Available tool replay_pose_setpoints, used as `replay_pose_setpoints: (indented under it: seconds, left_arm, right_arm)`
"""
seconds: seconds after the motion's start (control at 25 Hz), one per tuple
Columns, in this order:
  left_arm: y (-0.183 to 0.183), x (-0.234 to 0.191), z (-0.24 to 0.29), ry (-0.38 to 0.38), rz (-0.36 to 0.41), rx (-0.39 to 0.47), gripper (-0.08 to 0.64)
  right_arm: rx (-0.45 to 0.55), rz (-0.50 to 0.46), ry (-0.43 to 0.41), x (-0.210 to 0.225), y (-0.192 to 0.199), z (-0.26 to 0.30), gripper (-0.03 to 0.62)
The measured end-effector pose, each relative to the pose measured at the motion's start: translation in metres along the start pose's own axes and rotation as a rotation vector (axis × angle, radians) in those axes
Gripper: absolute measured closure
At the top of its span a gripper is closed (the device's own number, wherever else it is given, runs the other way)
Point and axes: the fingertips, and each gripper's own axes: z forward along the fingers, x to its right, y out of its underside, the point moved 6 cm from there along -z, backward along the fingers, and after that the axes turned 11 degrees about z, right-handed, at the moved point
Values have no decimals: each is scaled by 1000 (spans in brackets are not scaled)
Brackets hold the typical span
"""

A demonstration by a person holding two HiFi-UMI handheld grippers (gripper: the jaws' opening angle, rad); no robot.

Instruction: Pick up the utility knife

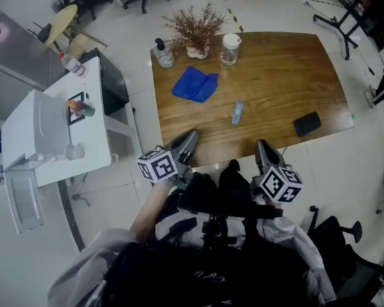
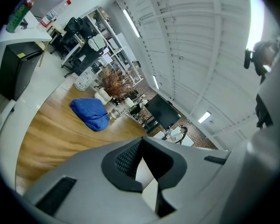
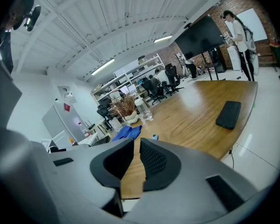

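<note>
step: approach, no grasp yet | utility knife point(image 1: 237, 112) flat on worktop point(image 1: 281, 75), ahead & slightly L of R claw point(image 1: 262, 147), apart | R claw: narrow gap, empty | L claw point(image 1: 189, 138): tips together, empty | next (est.): open R wider, reach fwd, straddle handle

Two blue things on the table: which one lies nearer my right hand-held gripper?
The small, slim pale-blue utility knife; the bigger folded dark-blue cloth lies farther back and to the left.

Most of utility knife point(image 3: 155, 136) hidden behind right claw point(image 3: 136, 146); its details too small to tell.
</note>
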Motion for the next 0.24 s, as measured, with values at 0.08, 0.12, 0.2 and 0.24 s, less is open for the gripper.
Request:
replay_pose_setpoints:
  seconds: [0.08,0.12,0.2,0.24]
  left_arm:
    - [-1,0,-1,0,0,5,554]
    - [-2,1,-1,-3,-2,7,554]
    - [-1,1,-2,-7,-6,8,554]
    - [-1,1,-2,-8,-8,8,554]
  right_arm:
    - [2,-2,1,-1,0,-1,535]
    - [2,-2,2,-1,0,-1,535]
    - [1,-3,3,0,1,-2,535]
    - [1,-3,4,0,1,-2,535]
